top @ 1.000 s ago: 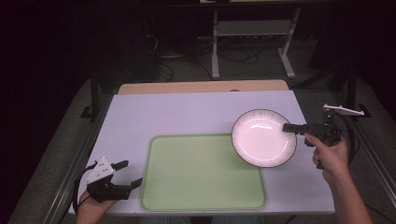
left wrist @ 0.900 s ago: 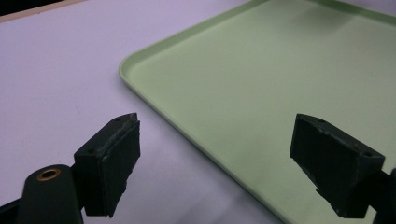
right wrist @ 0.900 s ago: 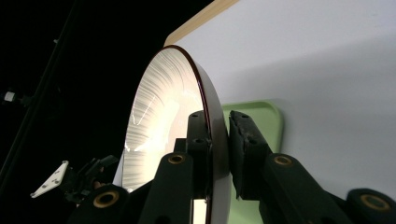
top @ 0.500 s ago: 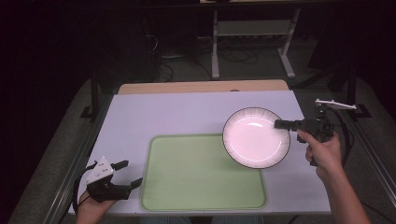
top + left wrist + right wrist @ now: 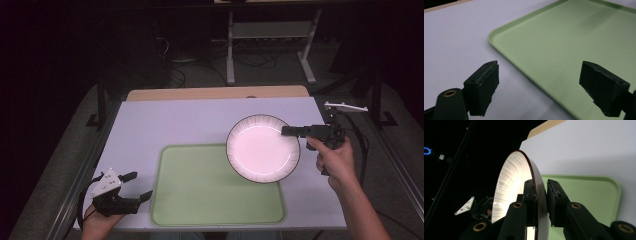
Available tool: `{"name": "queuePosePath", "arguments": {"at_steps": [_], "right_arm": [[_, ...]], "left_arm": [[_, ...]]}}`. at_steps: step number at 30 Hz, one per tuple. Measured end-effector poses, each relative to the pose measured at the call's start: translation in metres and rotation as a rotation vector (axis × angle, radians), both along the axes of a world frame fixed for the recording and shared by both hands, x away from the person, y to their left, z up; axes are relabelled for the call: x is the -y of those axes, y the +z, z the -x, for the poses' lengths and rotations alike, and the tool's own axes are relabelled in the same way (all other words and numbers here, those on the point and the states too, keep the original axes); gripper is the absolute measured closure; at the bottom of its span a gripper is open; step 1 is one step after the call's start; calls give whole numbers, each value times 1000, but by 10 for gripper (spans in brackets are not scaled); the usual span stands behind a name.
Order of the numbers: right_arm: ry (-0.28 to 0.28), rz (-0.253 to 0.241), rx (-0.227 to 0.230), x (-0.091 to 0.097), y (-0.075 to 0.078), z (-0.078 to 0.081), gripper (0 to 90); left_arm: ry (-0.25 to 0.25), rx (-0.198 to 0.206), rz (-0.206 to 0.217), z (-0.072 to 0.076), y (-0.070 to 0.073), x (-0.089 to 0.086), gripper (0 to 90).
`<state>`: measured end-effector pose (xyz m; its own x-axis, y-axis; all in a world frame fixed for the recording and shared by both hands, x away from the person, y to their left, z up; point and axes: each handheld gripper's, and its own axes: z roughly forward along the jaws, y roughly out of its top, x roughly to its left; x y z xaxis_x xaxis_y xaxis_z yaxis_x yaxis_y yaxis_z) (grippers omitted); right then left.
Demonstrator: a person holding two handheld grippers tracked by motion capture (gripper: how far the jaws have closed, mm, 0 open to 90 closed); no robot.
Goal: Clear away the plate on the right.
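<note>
We see the plate [image 5: 262,148] off the table [image 5: 200,117], carried above the far right corner of the green tray [image 5: 200,195]. It is round, so it has no long axis of its own. In the high view its white face turns up toward the camera, tipped a little; in the right gripper view it stands on edge, the ribbed white face toward the left of that view and the dark underside toward the tray.

The right gripper [image 5: 292,131] is clenched on the plate's rim at the plate's right edge. In the right gripper view one jaw lies on the white face and the other on the dark underside, with the rim between them. The plate reaches out leftward from the claw, over the tray's corner.

The left gripper [image 5: 137,186] rests at the near left edge of the table, just beside the tray's left edge, its jaws spread wide with nothing between them.

We can read no writing or brand on the plate, tray or grippers.
</note>
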<state>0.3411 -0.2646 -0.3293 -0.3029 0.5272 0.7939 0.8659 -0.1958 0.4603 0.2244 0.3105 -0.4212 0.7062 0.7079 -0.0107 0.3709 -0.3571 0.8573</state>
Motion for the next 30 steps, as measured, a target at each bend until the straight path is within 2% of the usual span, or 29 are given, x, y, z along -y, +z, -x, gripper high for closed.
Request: {"name": "queuePosePath", "arguments": {"at_steps": [13, 21, 30], "right_arm": [[53, -1, 9, -28, 6, -4, 771], [86, 15, 5, -46, 2, -7, 770], [106, 31, -10, -63, -10, -9, 769]], "left_arm": [[-1, 2, 2, 0, 0, 0, 159], [-1, 0, 2, 0, 0, 0, 159], [-2, 1, 3, 0, 0, 0, 159]]}}
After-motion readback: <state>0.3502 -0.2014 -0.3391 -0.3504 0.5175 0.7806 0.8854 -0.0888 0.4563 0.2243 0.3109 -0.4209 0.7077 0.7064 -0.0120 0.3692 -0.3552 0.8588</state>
